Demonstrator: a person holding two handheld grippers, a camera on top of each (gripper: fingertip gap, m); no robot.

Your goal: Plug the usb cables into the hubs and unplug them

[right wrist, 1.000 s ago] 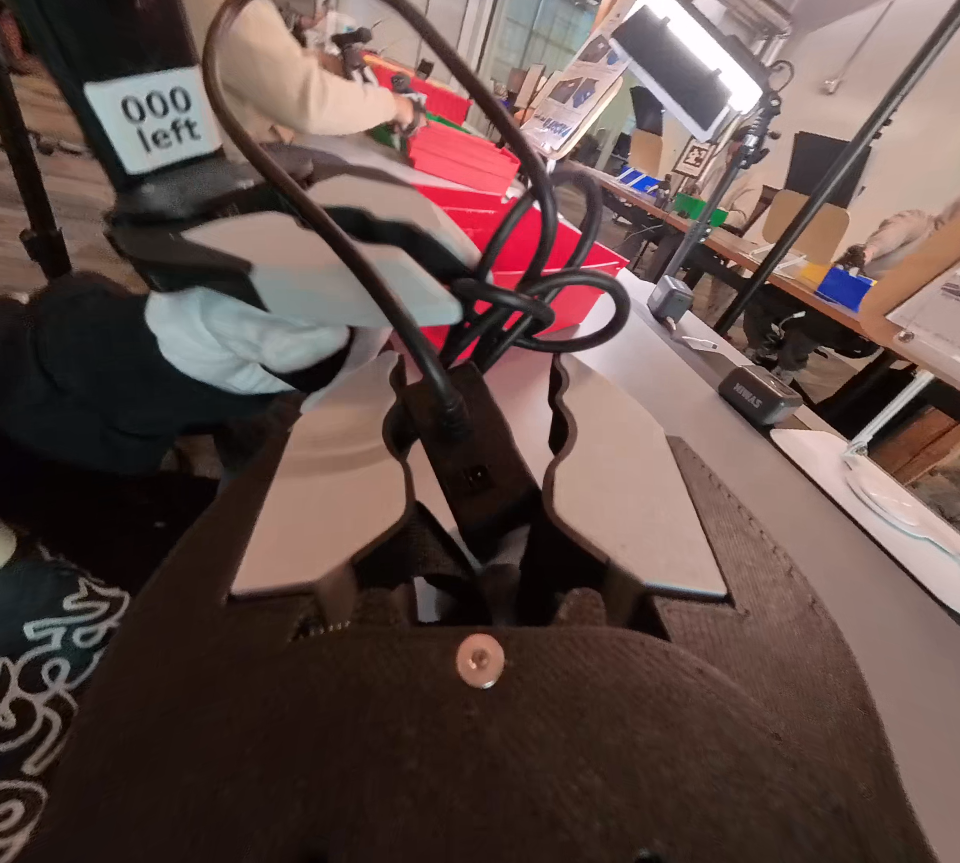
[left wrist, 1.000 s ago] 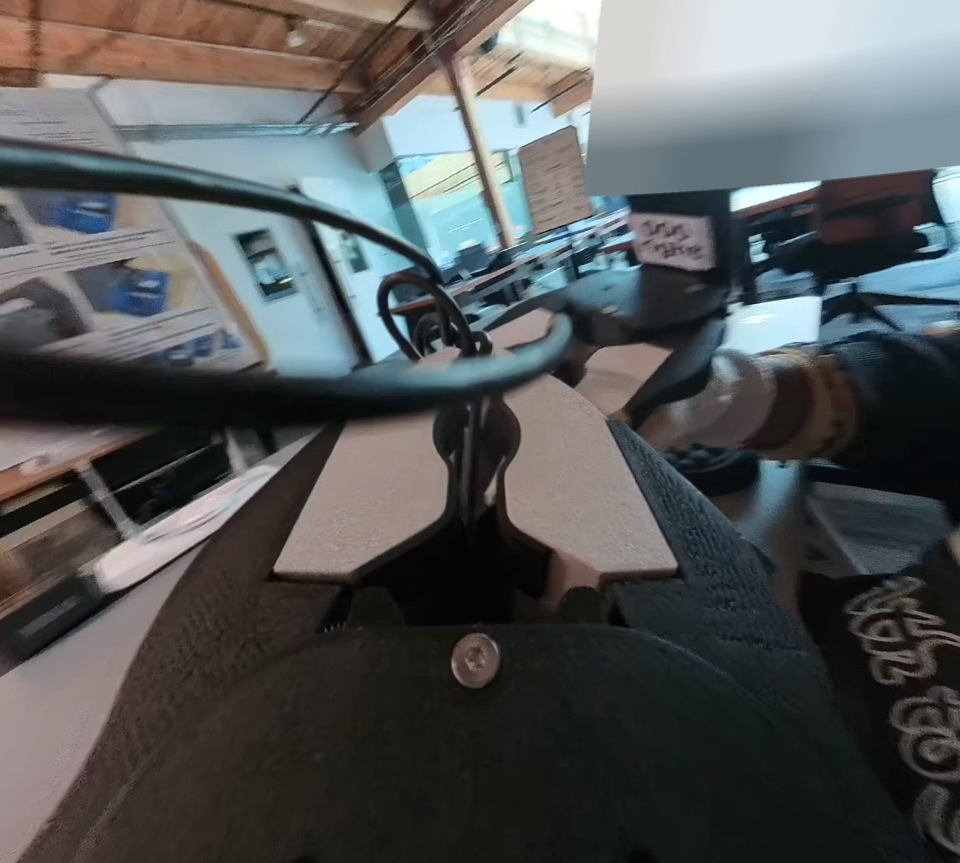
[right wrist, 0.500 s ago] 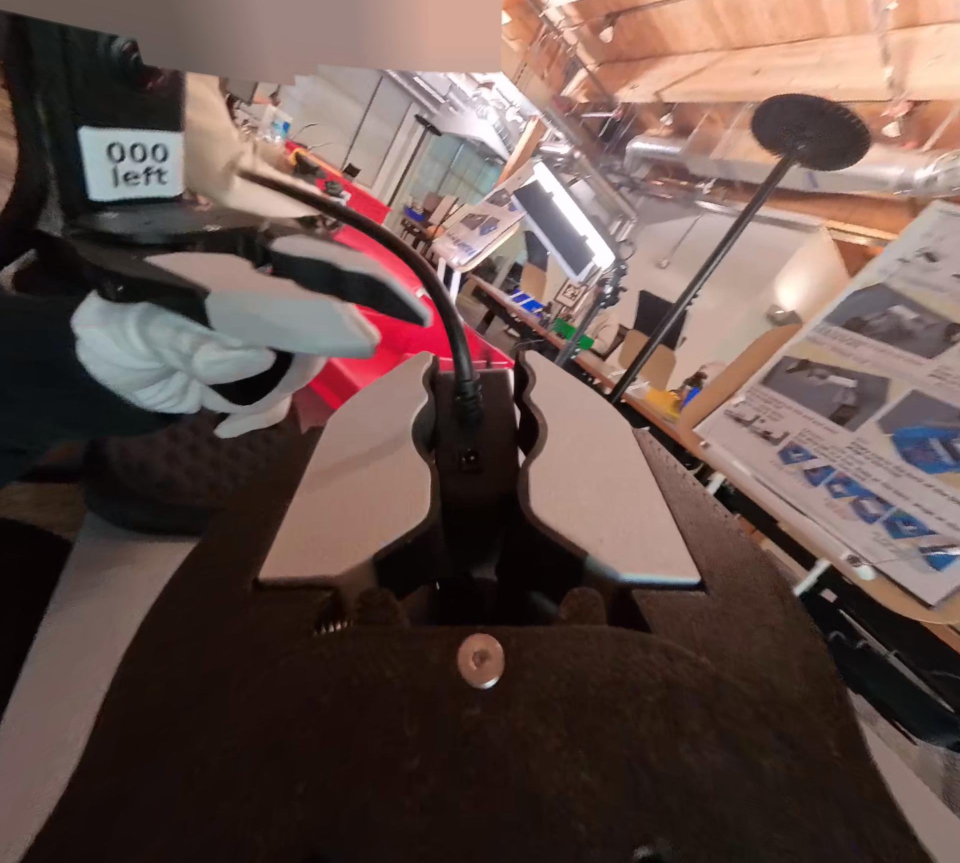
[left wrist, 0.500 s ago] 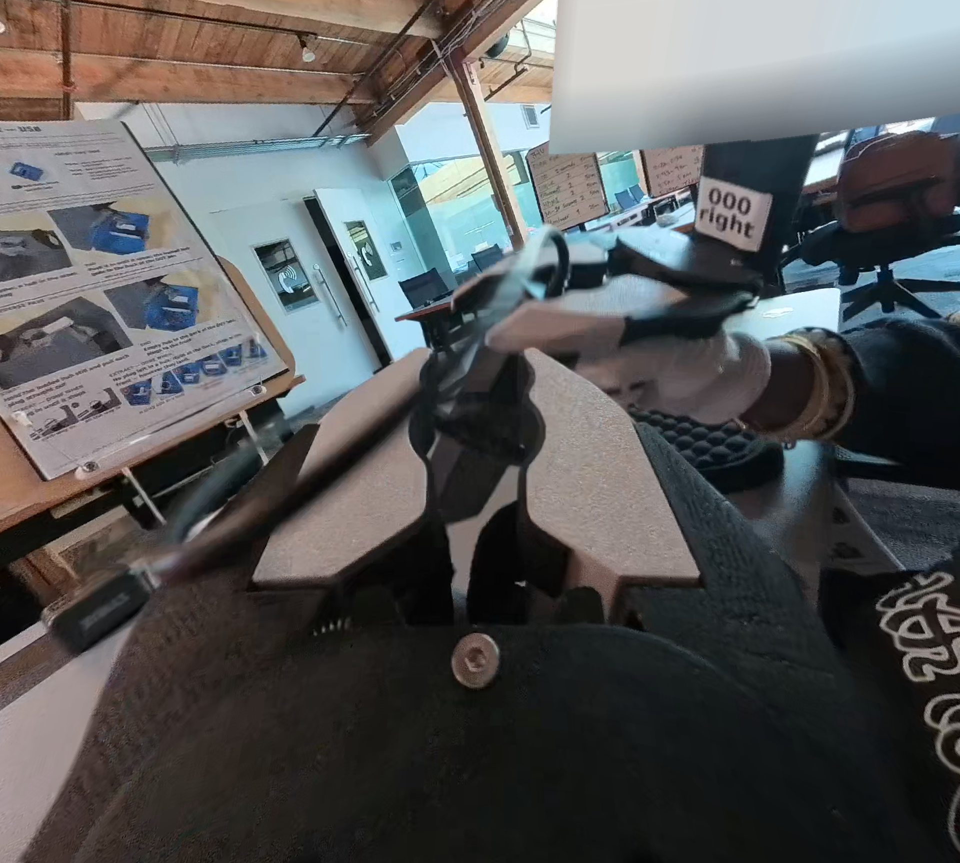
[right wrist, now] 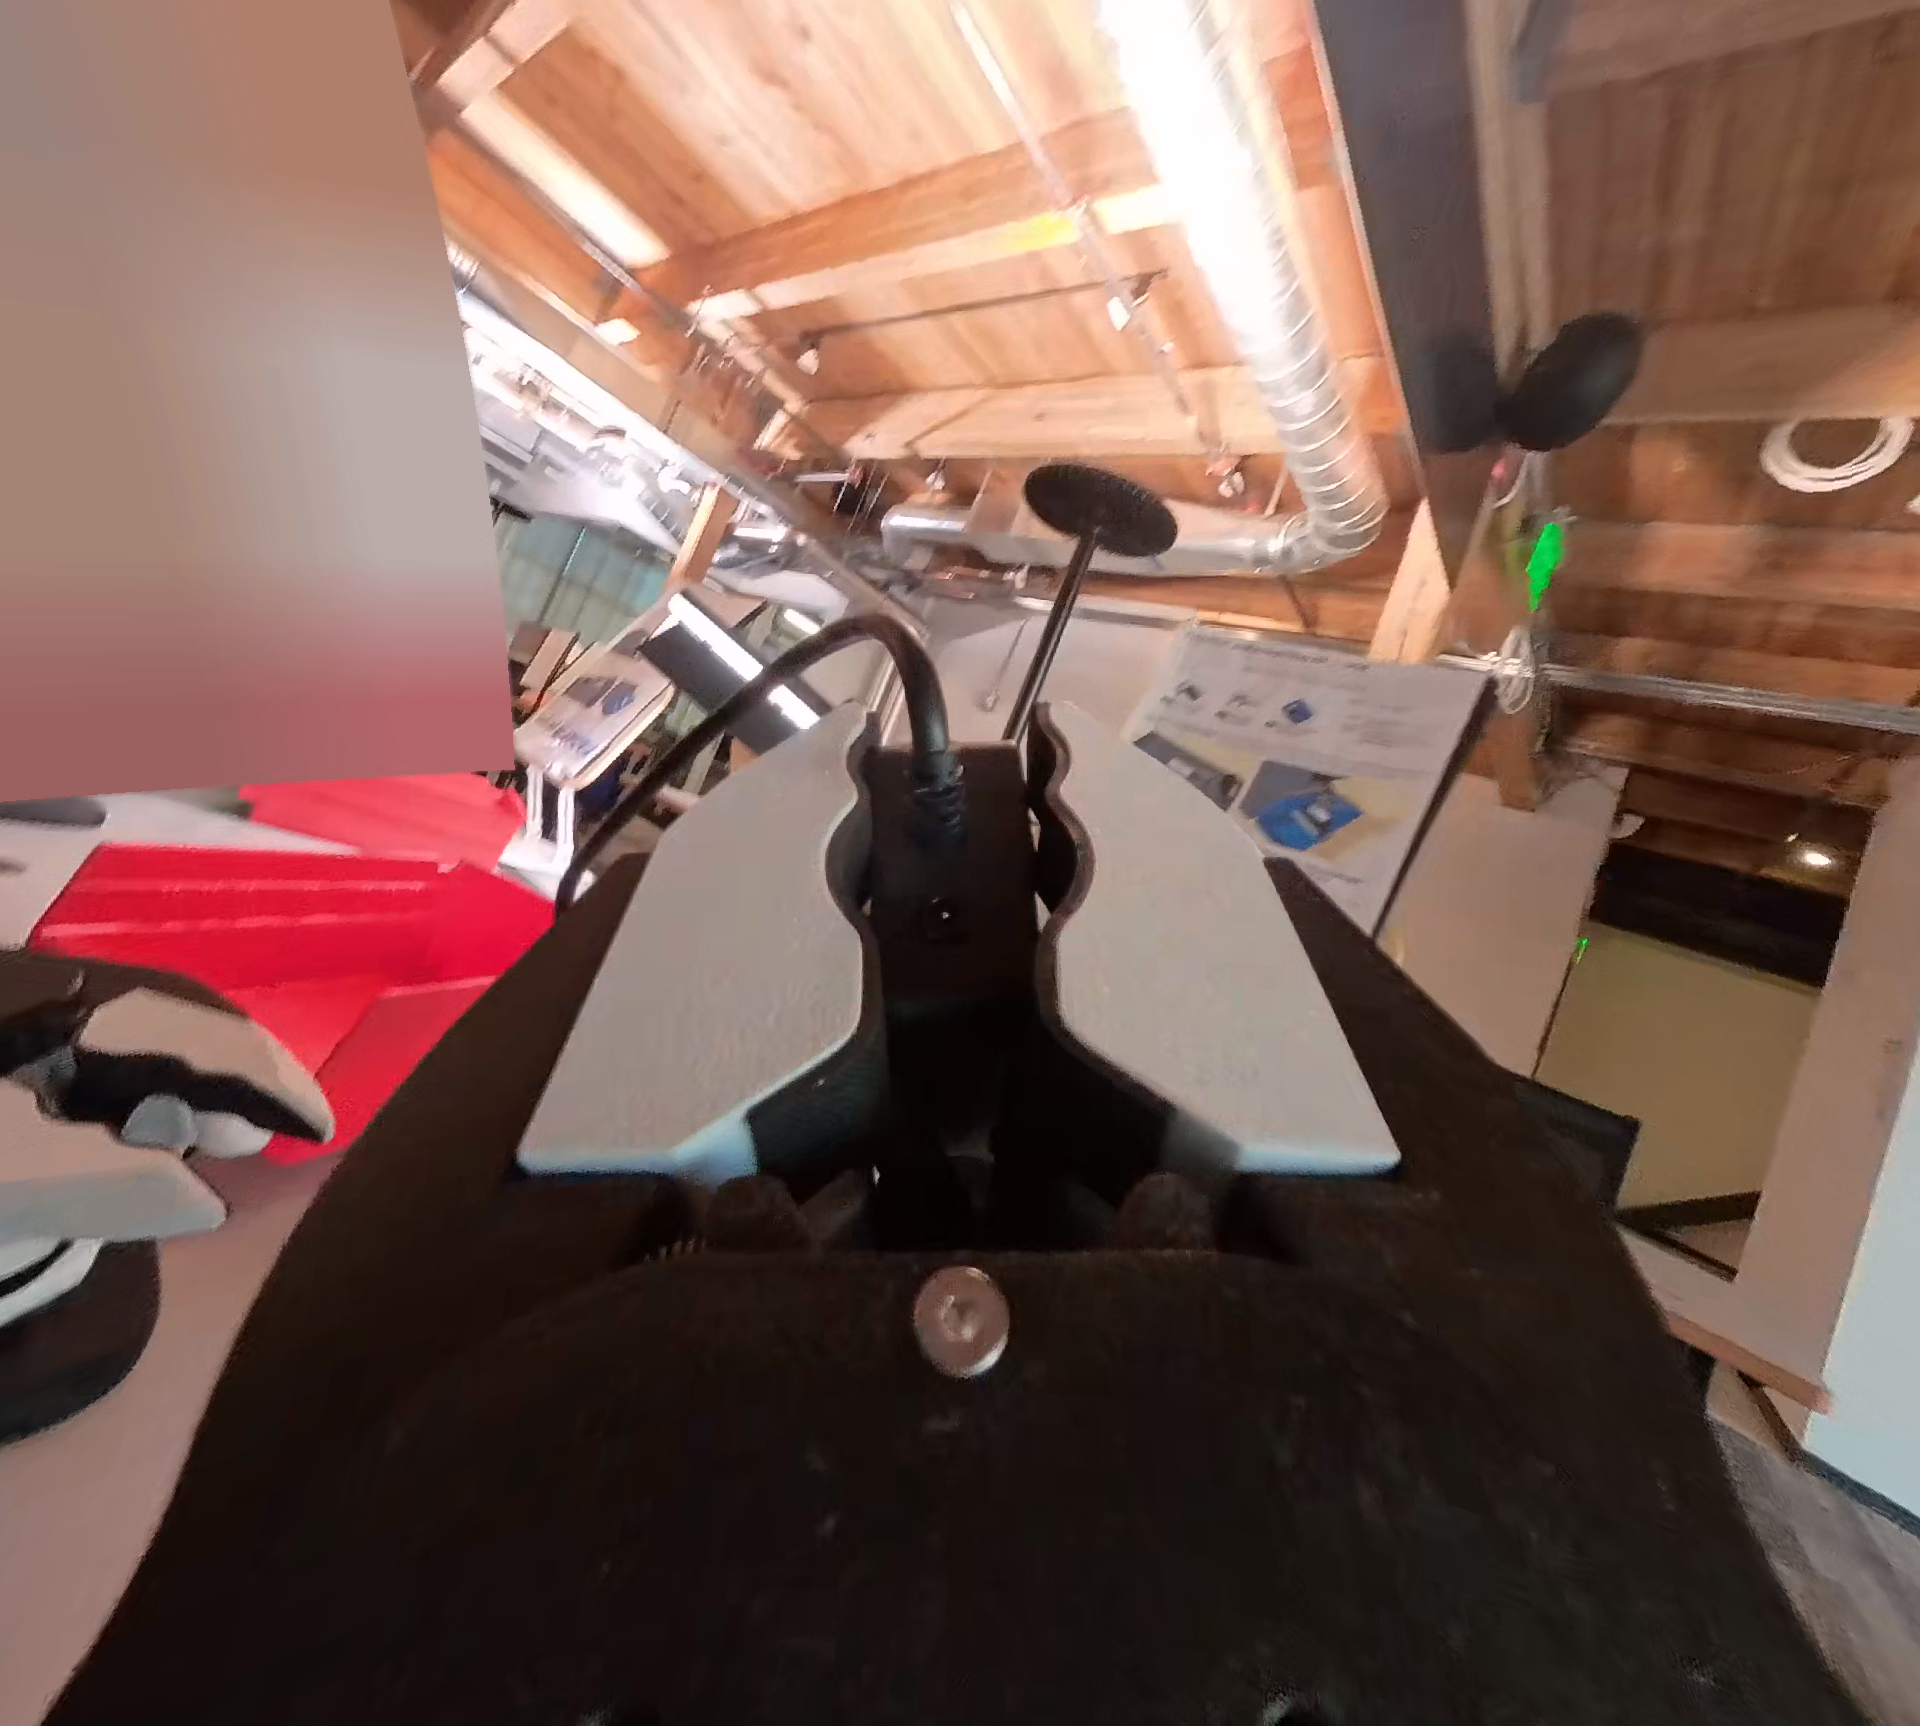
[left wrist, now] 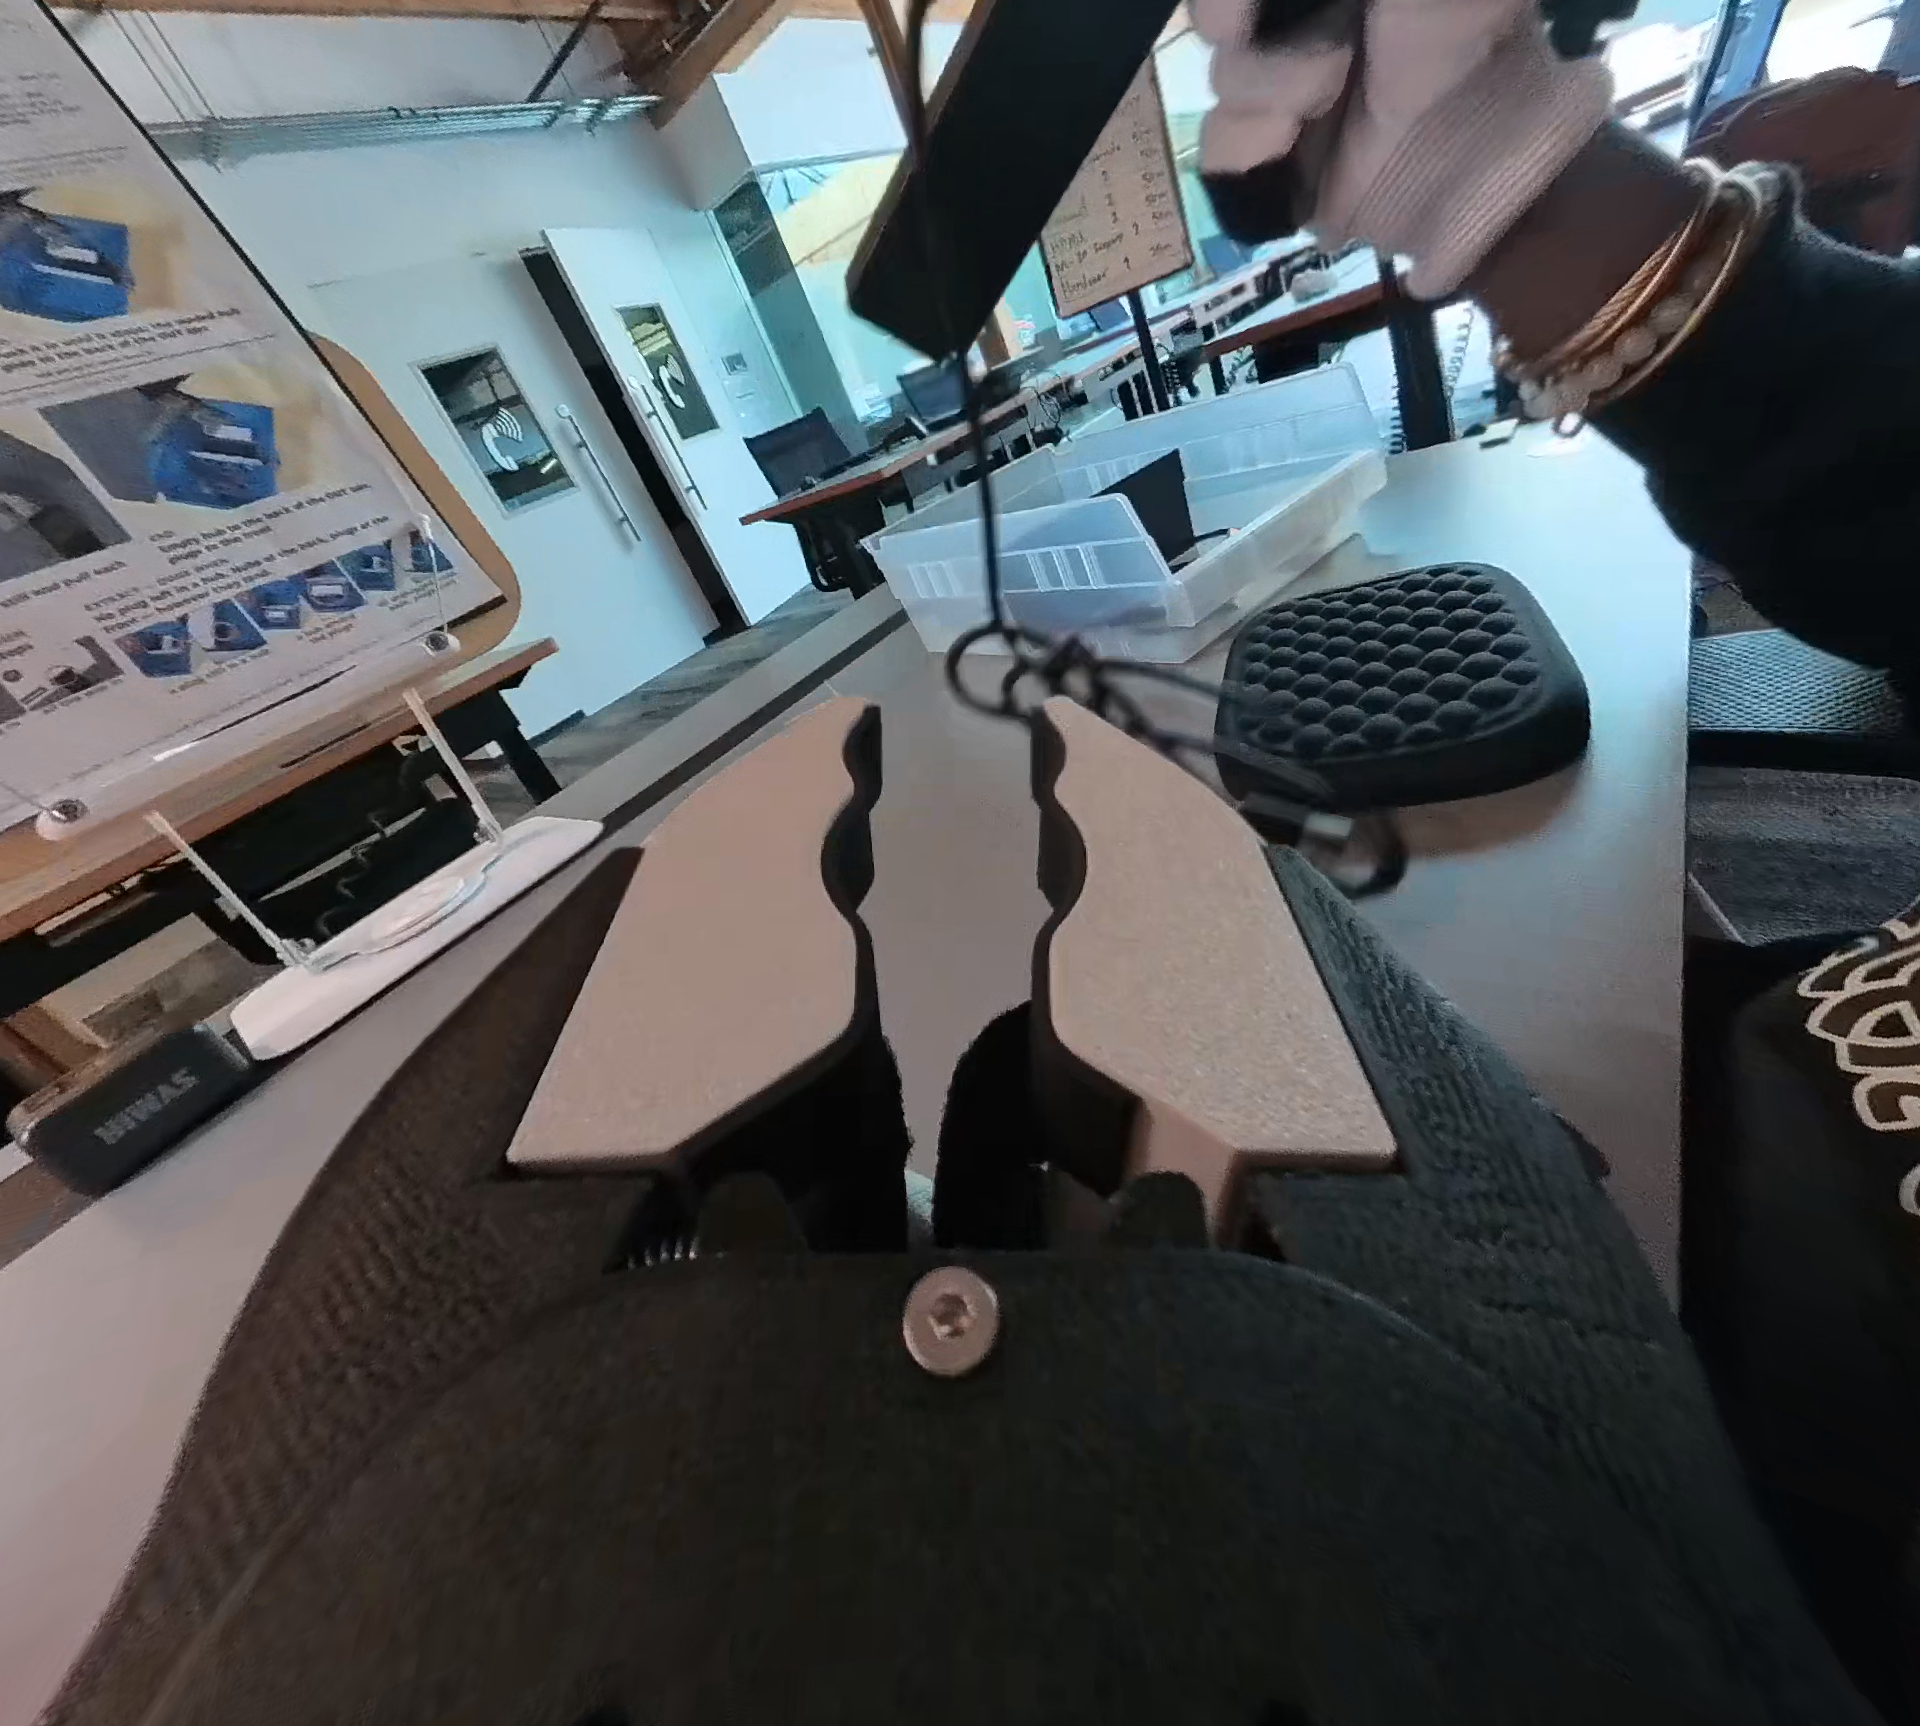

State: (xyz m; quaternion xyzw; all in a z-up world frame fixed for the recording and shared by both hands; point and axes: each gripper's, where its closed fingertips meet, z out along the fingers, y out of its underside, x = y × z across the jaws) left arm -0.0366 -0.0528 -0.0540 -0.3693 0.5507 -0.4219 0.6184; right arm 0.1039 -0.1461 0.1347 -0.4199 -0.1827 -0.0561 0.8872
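Observation:
My right gripper (right wrist: 951,741) is shut on a black USB hub (right wrist: 951,897) and points up at the ceiling. The hub's black cable (right wrist: 920,689) leaves its front end and bends down to the left. In the left wrist view the right gripper (left wrist: 935,263) is raised above the table in a gloved hand. The cable (left wrist: 982,481) hangs from it to a tied coil (left wrist: 1049,674) just beyond my left fingertips, and its plug end (left wrist: 1314,829) lies near the table. My left gripper (left wrist: 956,741) is open and empty, low over the grey table (left wrist: 1507,949). It also shows in the right wrist view (right wrist: 156,1146).
A black honeycomb pad (left wrist: 1403,679) lies right of the coil. A clear plastic tray (left wrist: 1143,533) stands behind it. An instruction board on a white stand (left wrist: 395,928) and a small black box (left wrist: 135,1105) are at the left edge. Red bins (right wrist: 291,887) are beyond. Tip to tip, the grippers are about 25 centimetres apart.
My left gripper has opened and let go of the hub and cable, then dropped low over the table. My right gripper has lifted the hub and tilted up; the cable now hangs down.

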